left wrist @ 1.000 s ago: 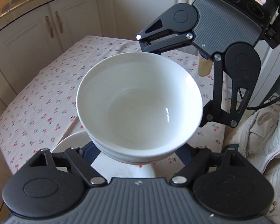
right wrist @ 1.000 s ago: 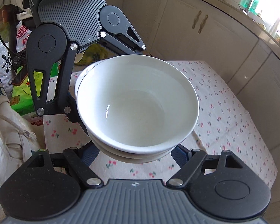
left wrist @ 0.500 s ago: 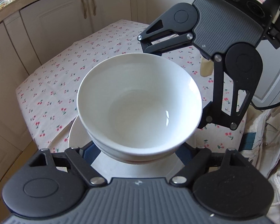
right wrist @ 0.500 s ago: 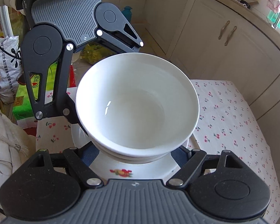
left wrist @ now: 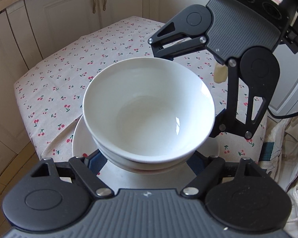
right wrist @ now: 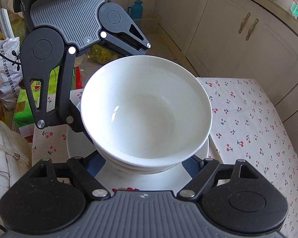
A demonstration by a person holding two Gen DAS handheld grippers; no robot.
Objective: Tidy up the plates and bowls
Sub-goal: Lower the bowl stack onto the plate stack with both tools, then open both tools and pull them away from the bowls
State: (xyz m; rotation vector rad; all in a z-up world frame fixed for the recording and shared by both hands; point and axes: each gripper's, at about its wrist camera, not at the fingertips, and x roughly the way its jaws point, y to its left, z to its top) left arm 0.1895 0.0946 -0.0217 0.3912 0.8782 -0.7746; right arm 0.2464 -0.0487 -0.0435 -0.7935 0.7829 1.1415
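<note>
Two or three nested white bowls form a stack that both grippers hold from opposite sides. My left gripper is shut on the stack, its blue fingers hugging the lower bowl. My right gripper grips the same bowl stack from the other side, its blue fingers against the lower bowl. The stack hangs just over a white plate with a red fruit print, also seen from the right wrist as the plate. Whether the stack touches the plate is hidden.
The plate lies near the corner of a table with a cherry-print cloth. Cream cabinets ring the room. A white garment lies beside the table. Bags and a green box sit on the floor, with a teal flask beyond.
Both grippers carried the bowl stack across the table and down. The white plate has come into view under the stack. The grip on the bowls is unchanged.
</note>
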